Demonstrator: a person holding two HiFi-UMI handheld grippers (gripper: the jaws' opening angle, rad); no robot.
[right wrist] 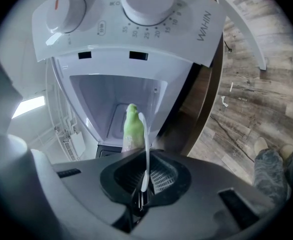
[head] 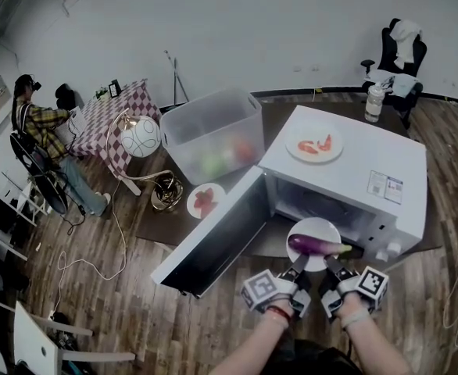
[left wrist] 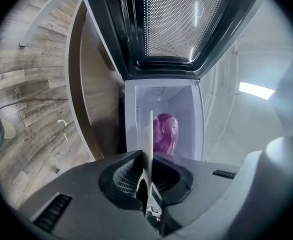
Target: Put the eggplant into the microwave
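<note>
Purple eggplant [head: 316, 245] on a white plate [head: 310, 225] — at the open microwave's [head: 354, 170] mouth.
Left gripper [head: 297, 269] and right gripper [head: 330, 269] each clamp the plate's near rim.

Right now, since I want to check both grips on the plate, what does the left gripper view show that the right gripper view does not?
Only the left gripper view shows the purple body of the eggplant and the open microwave door with its perforated window. Only the right gripper view shows the green stem end and the two control dials. Both show the thin rim of the white plate edge-on, clamped by the left hand-held gripper in one and the right hand-held gripper in the other, with the microwave cavity beyond.
</note>
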